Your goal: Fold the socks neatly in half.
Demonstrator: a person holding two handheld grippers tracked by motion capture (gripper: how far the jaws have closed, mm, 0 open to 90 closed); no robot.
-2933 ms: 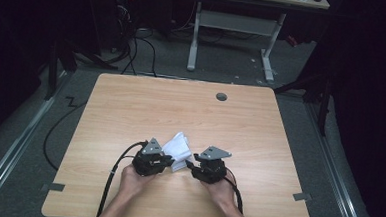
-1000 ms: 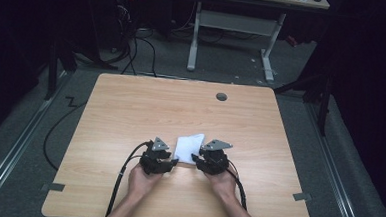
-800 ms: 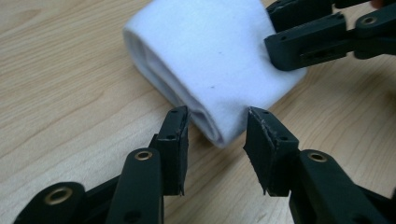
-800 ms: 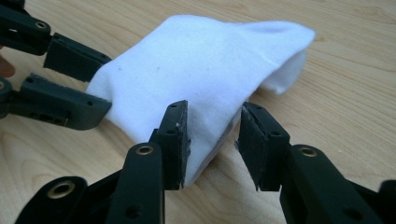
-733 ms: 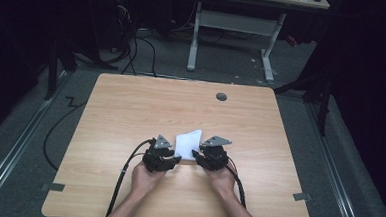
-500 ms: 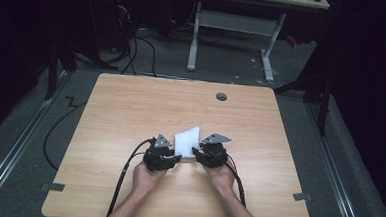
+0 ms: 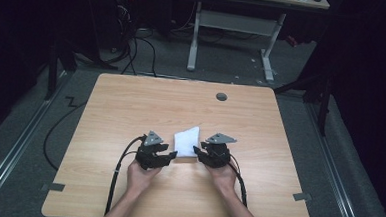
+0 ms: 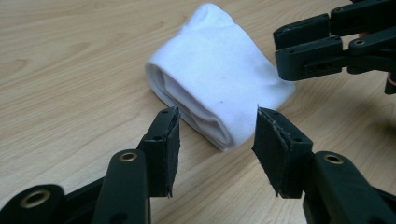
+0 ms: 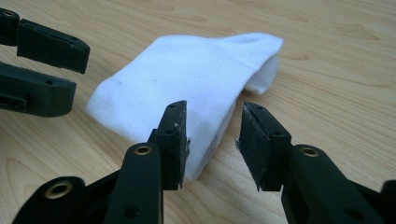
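A folded white cloth (image 7: 187, 141) lies flat on a light wooden table (image 7: 131, 105), near the table's front edge and roughly at its middle, with its layered open edge turned toward the left gripper. In the left gripper view the cloth (image 8: 219, 88) rests just beyond the left gripper (image 8: 215, 135), whose jaws are spread and have just been widening; a corner of the cloth sits in the gap between them, but the pads do not press on it. In the right gripper view the cloth (image 9: 187, 79) lies with its near corner between the jaws of the right gripper (image 9: 212, 135), which are also parted; one pad is at the cloth's edge, the other stands clear of it. From above, the left gripper (image 7: 171, 156) and right gripper (image 7: 196, 151) flank the cloth on either side, each held in a hand reaching in from the table's near edge. A small round grommet (image 7: 221, 96) sits well apart toward the far edge
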